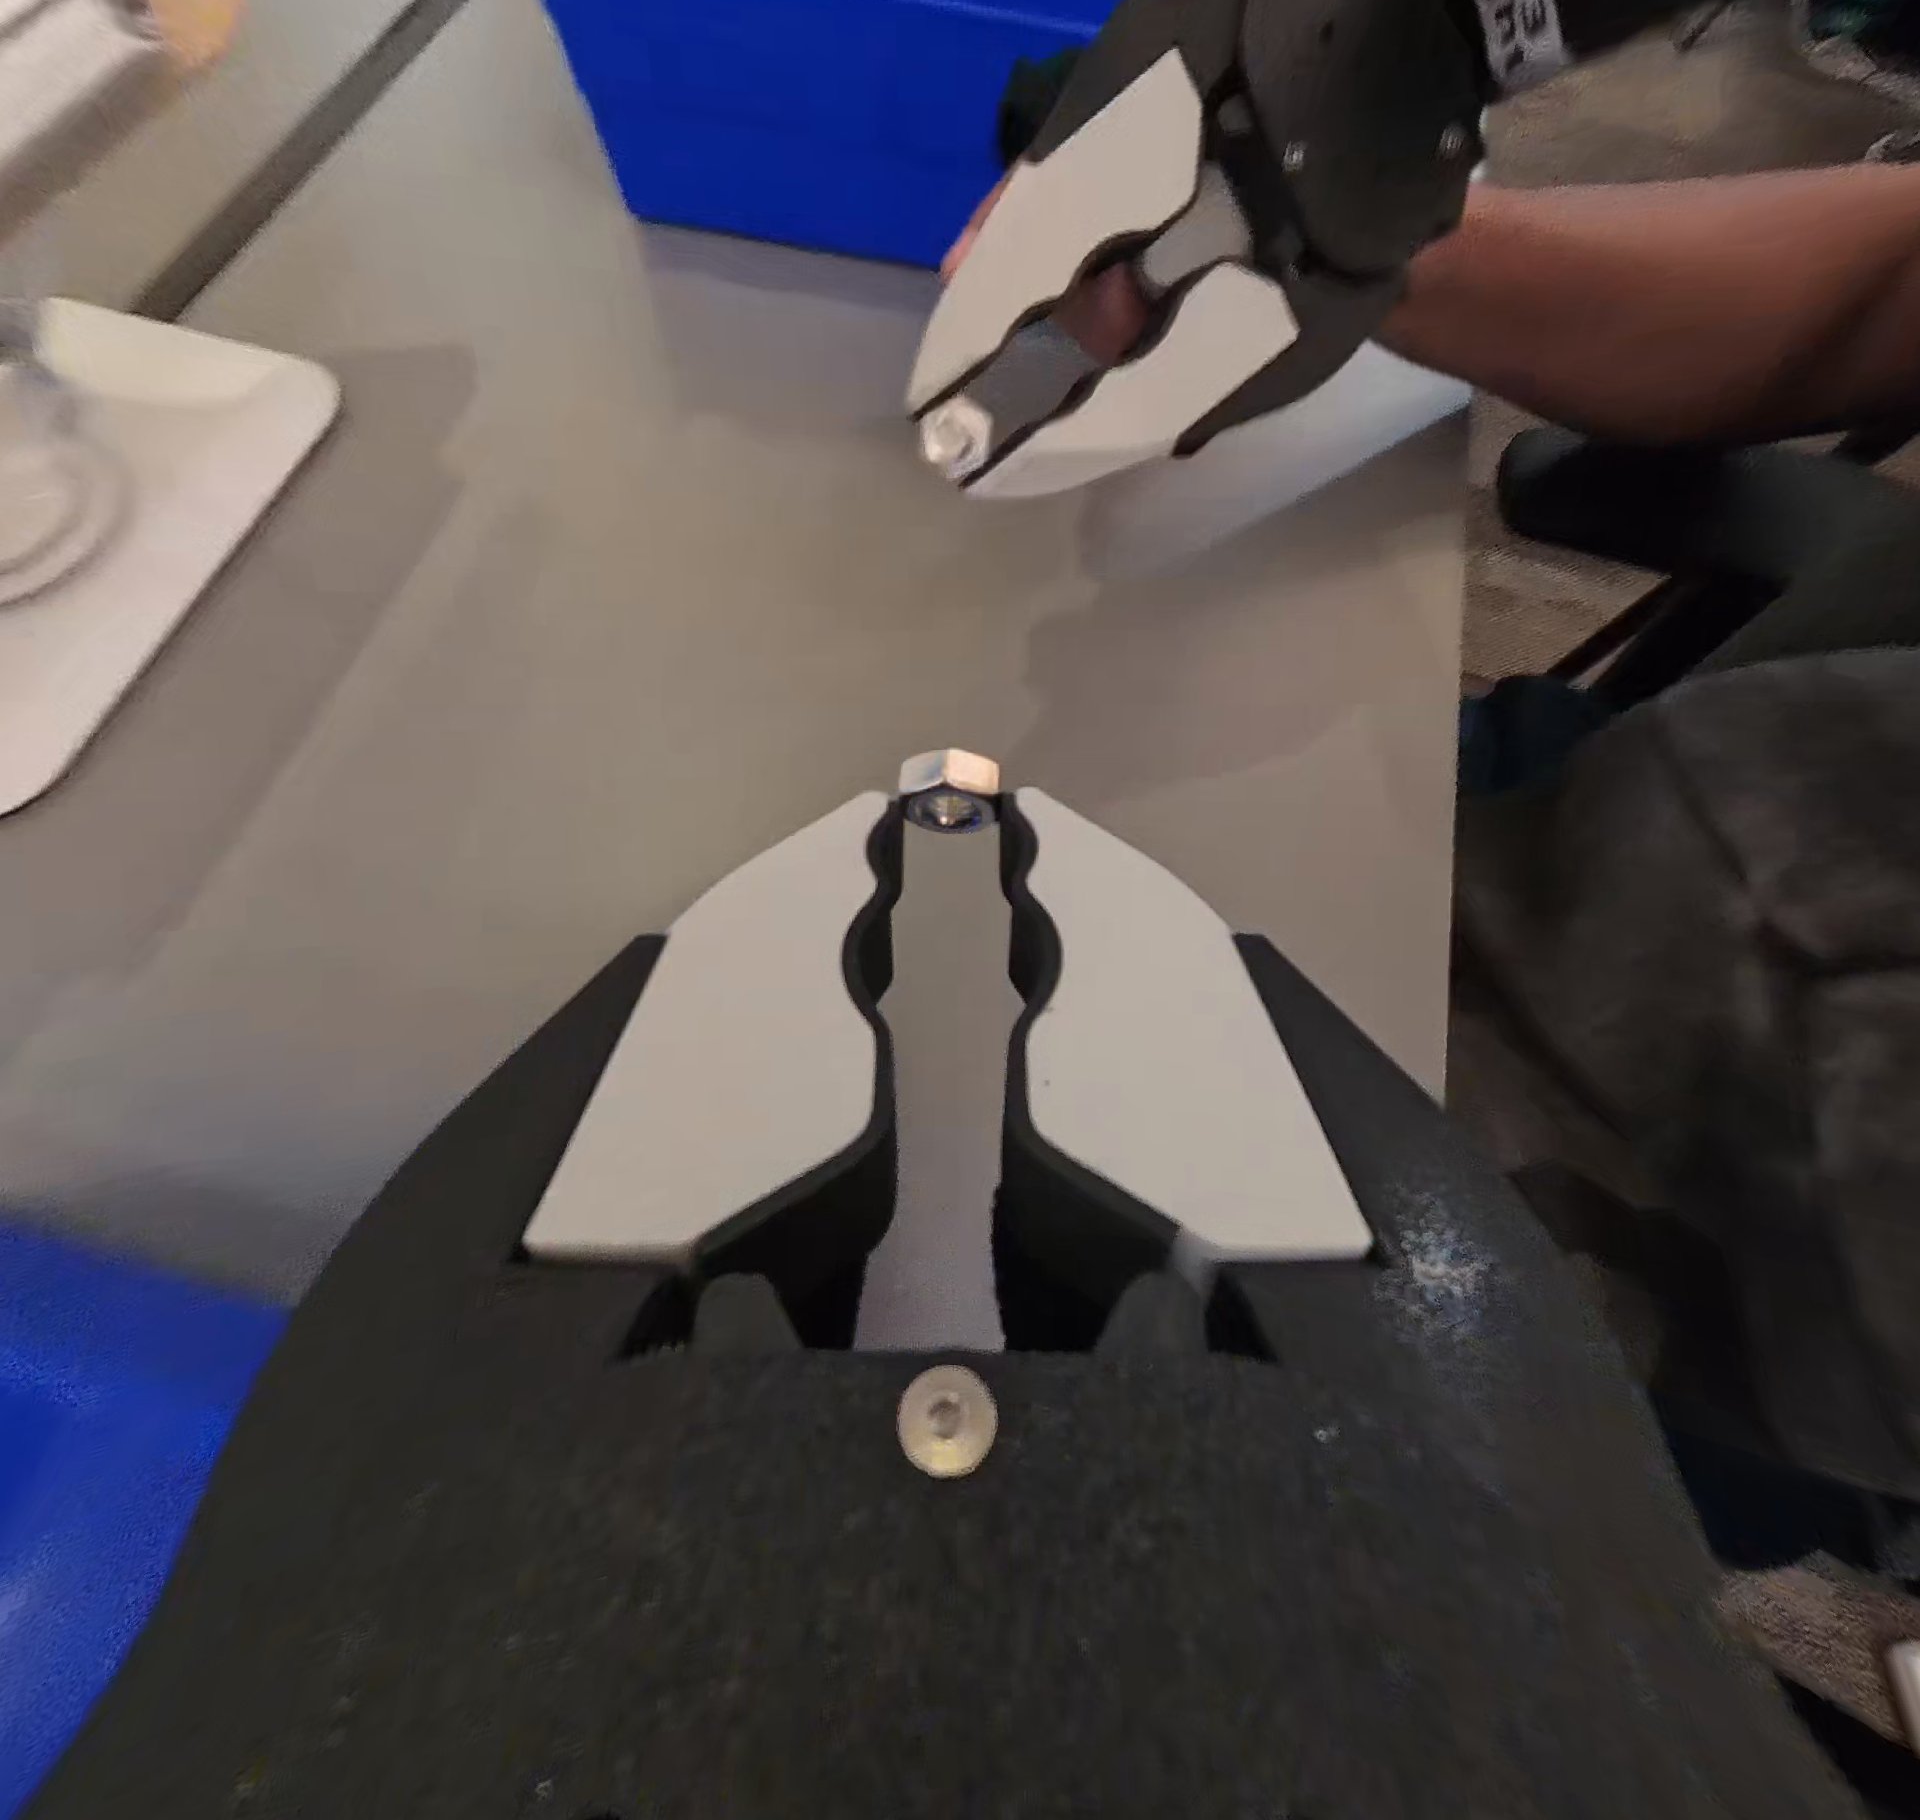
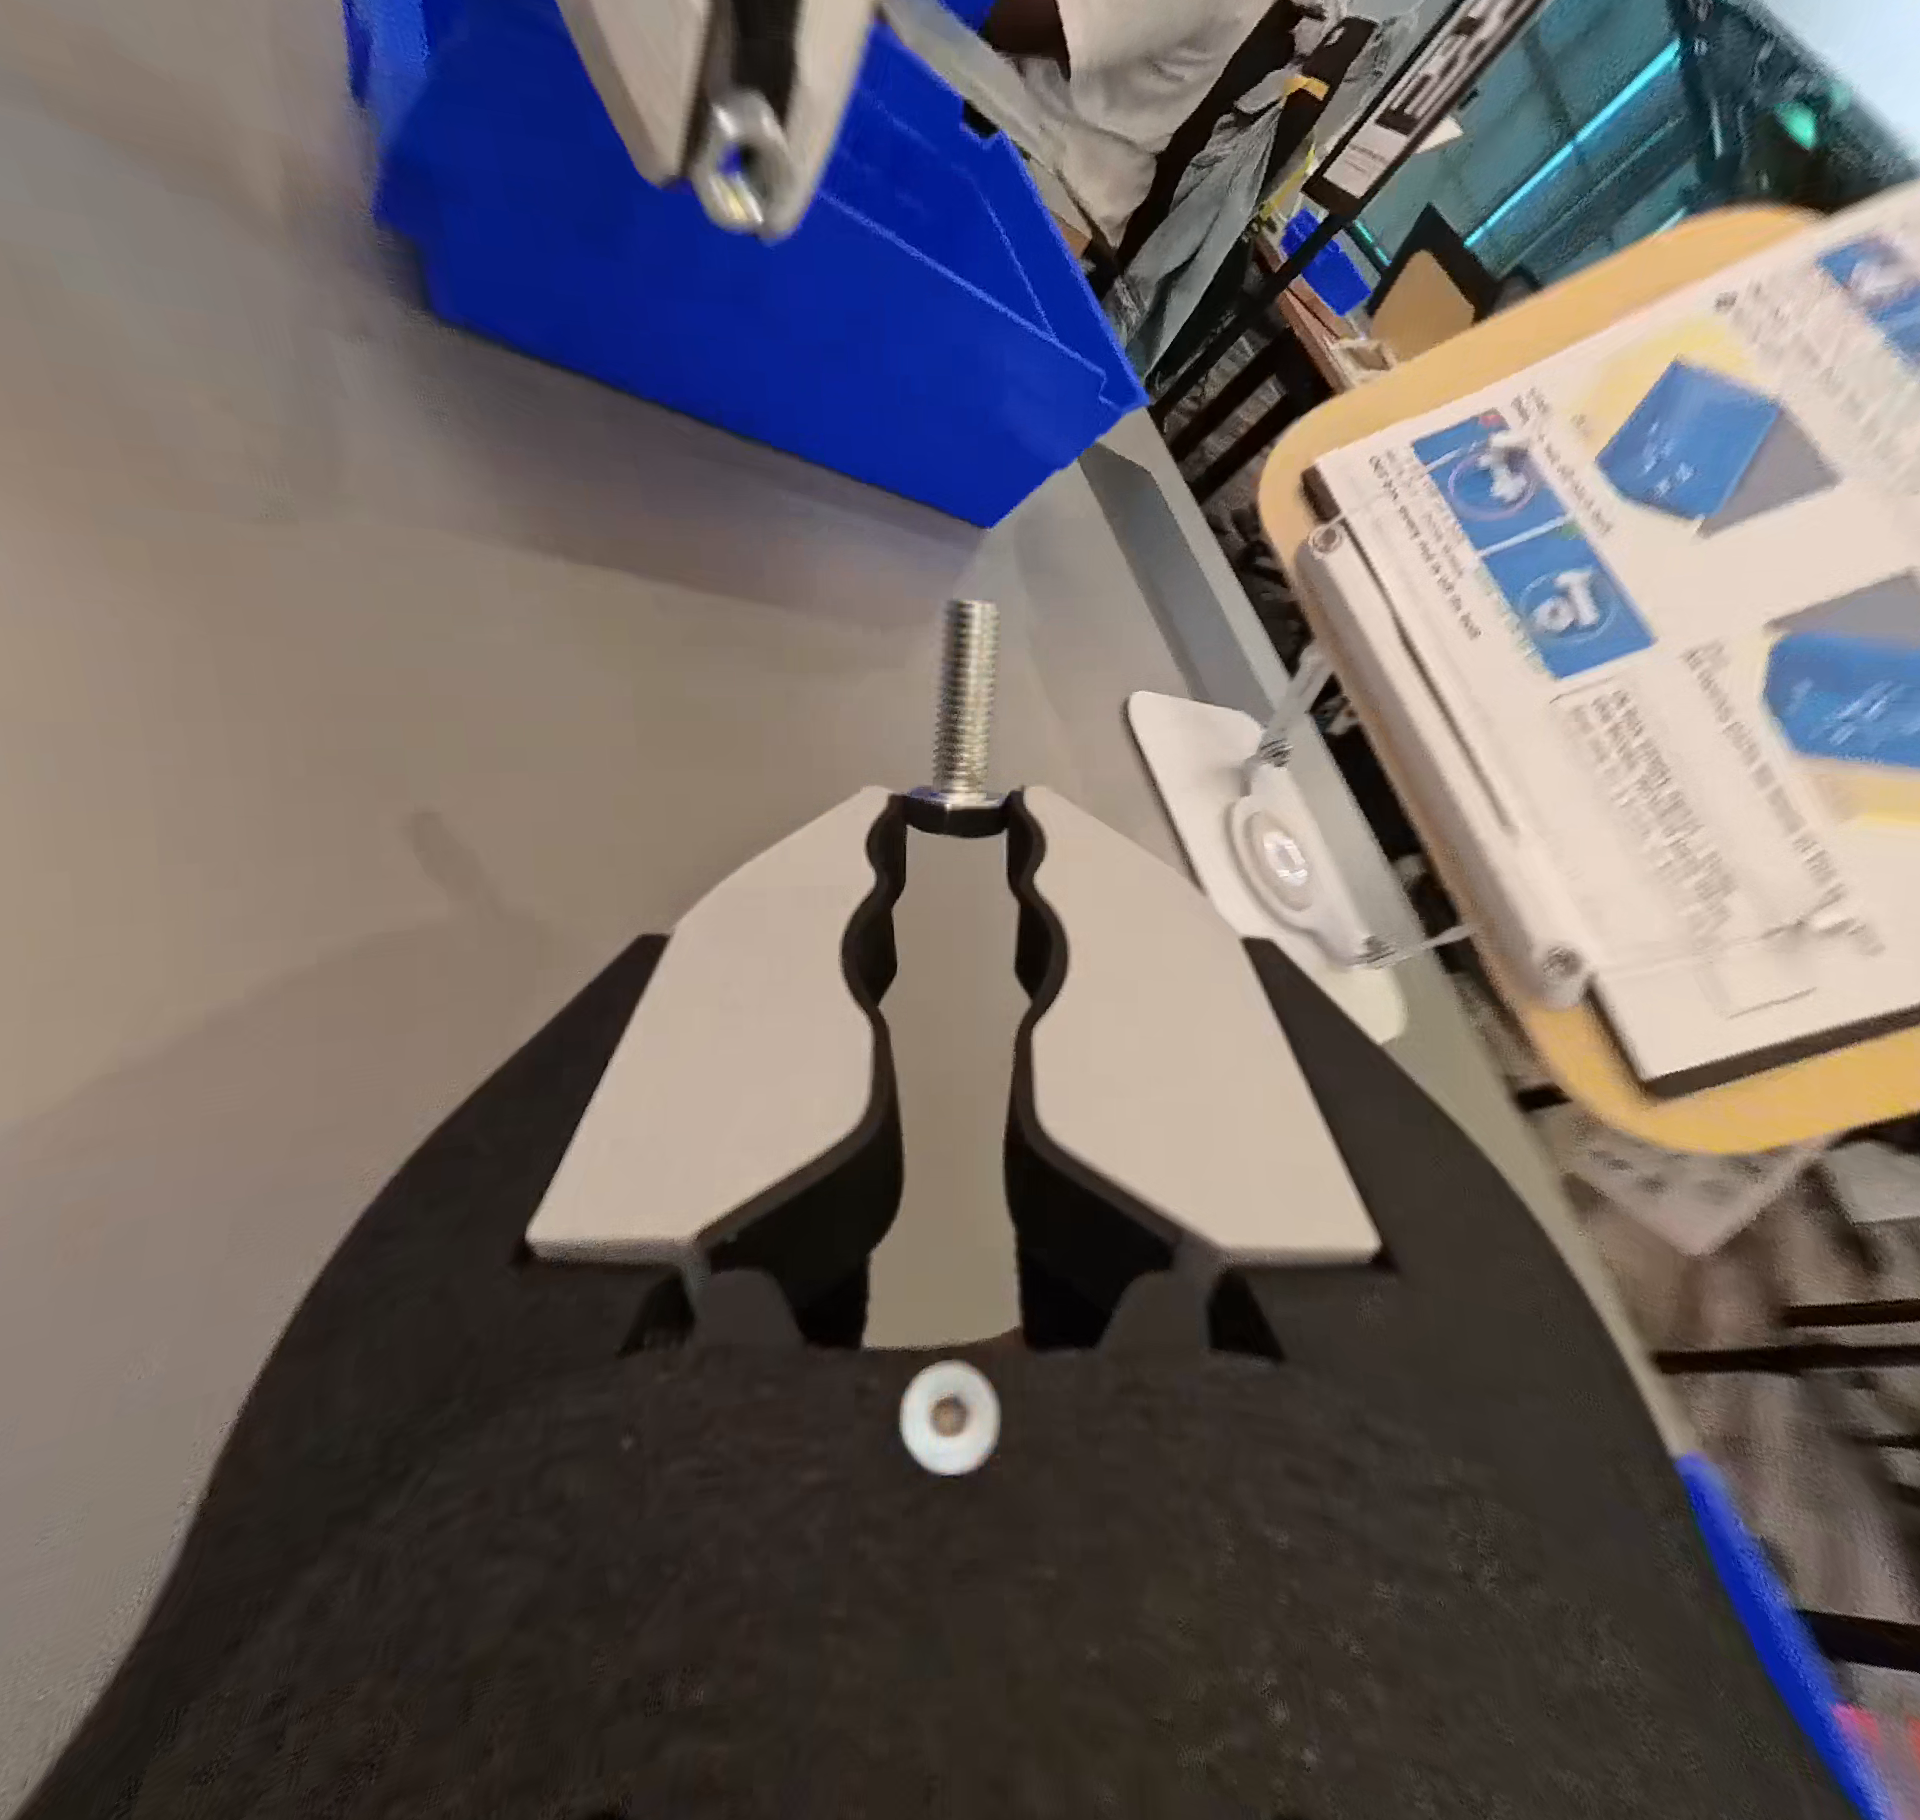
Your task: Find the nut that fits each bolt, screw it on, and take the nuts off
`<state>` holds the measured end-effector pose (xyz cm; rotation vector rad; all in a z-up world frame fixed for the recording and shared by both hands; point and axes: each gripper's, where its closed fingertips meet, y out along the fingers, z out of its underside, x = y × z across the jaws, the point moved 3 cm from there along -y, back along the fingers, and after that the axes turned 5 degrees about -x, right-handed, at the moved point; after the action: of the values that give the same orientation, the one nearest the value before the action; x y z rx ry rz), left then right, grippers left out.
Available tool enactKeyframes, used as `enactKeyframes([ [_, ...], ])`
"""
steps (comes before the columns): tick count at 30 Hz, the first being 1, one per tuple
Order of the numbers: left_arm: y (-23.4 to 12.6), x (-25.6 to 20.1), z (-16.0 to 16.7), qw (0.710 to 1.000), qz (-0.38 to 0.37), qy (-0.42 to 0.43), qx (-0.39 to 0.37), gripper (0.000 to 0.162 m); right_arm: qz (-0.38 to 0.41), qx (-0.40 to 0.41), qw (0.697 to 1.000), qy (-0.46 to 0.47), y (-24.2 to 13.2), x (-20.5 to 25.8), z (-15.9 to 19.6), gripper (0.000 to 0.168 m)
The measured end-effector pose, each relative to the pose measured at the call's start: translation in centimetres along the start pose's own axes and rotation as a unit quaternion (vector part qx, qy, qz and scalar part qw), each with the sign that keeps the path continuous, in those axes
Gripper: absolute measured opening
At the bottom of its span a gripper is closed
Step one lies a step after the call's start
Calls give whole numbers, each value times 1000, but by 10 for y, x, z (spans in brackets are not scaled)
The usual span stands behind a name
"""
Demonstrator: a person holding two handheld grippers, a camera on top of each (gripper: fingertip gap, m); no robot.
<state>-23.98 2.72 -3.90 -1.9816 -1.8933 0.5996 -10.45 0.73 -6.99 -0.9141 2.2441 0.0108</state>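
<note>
Pinched at the very tips of the left gripper (image 1: 951,802), a steel nut (image 1: 948,781) is held by two opposite flats, its bore facing back toward the camera. The right gripper (image 2: 954,806) is closed on the hexagonal head of a bolt (image 2: 966,695), with the threaded shank projecting forward, bare of any nut. In the left wrist view the right gripper is seen well apart from the nut, up and to the right, above the grey table (image 1: 623,627). Neither part is resting on the table.

Both parts are judged small, light, rigid and smooth; slipping or twisting in the tips is the likely fault, as little metal is gripped on either. The flats are considered the correct place of hold, the threads being left free. Alignment of bore and shank is judged to be required next; cross-threading is a risk if they meet tilted.

Beyond the tools, a blue bin (image 1: 831,56) stands at the far side of the table, and a printed sheet (image 2: 1662,627) lies on a wooden board off the table's edge
</note>
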Motion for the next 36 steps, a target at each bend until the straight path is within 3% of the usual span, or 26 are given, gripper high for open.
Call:
enactKeyframes([
  [3, 36, -2, -2, 998, 44, -34, 6, 17, 6, 23, 995, -98, 10, 2, -1, 19],
  [7, 58, 12, -1, 996, 55, -57, 33, 17, 10, 23, 988, -153, 18, 9, 5, 19],
  [17, 71, 29, -4, 985, 109, -128, 40, 17, 34, 60, 976, -208, 32, 5, 22, 19],
  [25, 80, 39, -1, 976, 88, -189, 66, 17, 64, 77, 964, -247, 36, 0, 28, 19],
  [32, 88, 40, 3, 944, 130, -297, 59, 17, 91, 91, 952, -278, 34, 2, 35, 18],
  [36, 95, 41, 15, 957, 99, -261, 85, 17, 77, 107, 949, -288, 36, 10, 44, 18],
])
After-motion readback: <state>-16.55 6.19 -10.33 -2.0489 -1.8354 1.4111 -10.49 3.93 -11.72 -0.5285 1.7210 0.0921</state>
